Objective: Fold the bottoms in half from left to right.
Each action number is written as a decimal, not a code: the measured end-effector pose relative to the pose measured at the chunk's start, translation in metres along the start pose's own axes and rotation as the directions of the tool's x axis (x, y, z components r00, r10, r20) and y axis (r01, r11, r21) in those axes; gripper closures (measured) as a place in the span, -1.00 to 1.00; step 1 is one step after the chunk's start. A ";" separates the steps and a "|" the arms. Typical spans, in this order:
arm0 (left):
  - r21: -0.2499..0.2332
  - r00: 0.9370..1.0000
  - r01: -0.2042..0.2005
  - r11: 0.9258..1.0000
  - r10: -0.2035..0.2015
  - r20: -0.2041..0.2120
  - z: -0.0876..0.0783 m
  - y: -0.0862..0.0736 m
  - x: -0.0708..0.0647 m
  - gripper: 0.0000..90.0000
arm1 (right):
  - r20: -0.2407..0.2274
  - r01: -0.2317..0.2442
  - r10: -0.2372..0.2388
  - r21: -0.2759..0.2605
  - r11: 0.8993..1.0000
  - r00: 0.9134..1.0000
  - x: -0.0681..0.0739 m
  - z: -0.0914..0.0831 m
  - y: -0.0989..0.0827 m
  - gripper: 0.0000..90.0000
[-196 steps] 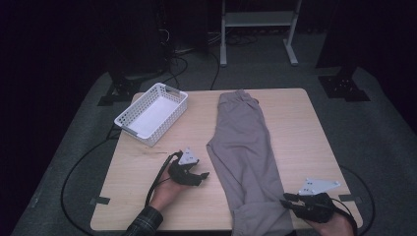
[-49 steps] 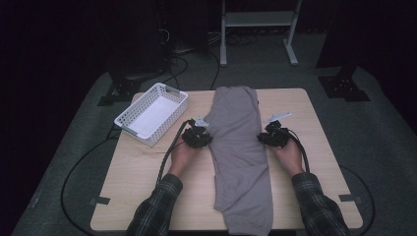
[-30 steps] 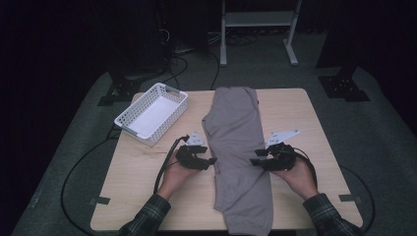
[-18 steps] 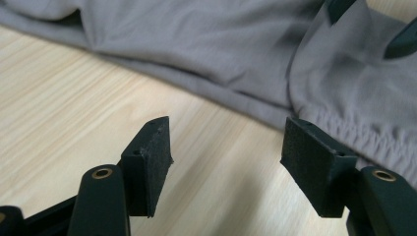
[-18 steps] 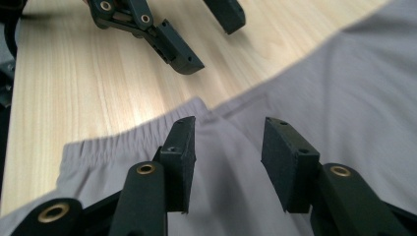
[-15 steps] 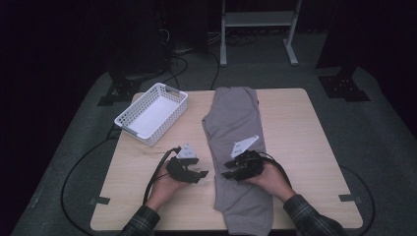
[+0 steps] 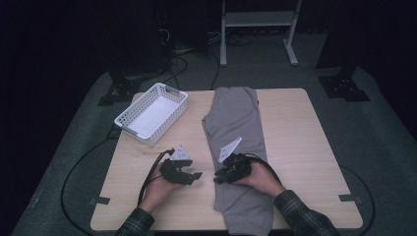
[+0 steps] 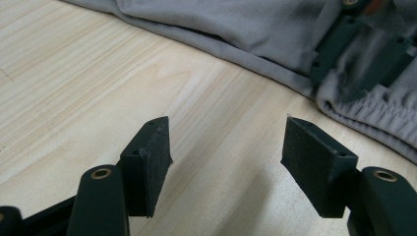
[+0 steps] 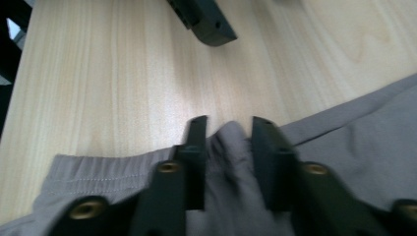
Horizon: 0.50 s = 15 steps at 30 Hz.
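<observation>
Grey trousers [image 7: 236, 118] lie lengthwise on the wooden table [image 7: 305, 147], narrow end far, elastic waistband near. My right gripper [image 7: 219, 178] sits at their left edge; its jaws have just been closing, and a bunched fold of the cloth [image 9: 228, 142] is pinched between the pads [image 9: 227, 132]. My left gripper [image 7: 196, 176] rests on bare wood just left of it, open with nothing between its pads [image 8: 226, 152]. The trousers' hem [image 8: 236, 29] and the right gripper [image 8: 359, 59] lie just beyond it.
A white plastic basket [image 7: 151, 112], with nothing in it, stands at the table's far left. Black cables trail off the left and near right edges. Bare wood lies on both sides of the trousers. The floor around is dark.
My right gripper has crossed from the trousers' right side to their left edge and closed on a fold of cloth. The left gripper has drawn slightly nearer to the person.
</observation>
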<state>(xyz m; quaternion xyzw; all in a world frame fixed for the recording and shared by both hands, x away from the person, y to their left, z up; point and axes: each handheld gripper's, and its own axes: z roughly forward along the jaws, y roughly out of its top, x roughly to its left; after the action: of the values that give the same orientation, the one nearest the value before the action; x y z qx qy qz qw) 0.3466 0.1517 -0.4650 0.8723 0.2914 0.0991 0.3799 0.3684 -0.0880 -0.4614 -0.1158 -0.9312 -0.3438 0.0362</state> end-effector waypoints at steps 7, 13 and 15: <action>0.009 1.000 -0.014 1.000 0.014 0.007 0.003 0.000 -0.003 -0.24 | 0.009 0.000 0.000 -0.019 1.000 1.000 0.001 -0.005 -0.001 0.90; -0.059 0.998 0.004 0.998 0.000 0.061 0.001 0.003 -0.005 -0.33 | 0.091 -0.021 0.033 -0.129 0.991 0.995 -0.001 -0.030 -0.001 0.91; -0.084 0.997 0.001 0.996 0.006 0.081 0.000 0.006 -0.008 -0.36 | 0.122 -0.036 0.057 -0.169 0.985 0.991 -0.003 -0.042 -0.003 0.91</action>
<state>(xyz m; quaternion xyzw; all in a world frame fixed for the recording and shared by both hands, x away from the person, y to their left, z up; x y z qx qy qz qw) 0.3432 0.1437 -0.4604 0.8594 0.2700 0.0760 0.4276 0.3699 -0.1182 -0.4323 -0.1617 -0.8967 -0.4114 -0.0243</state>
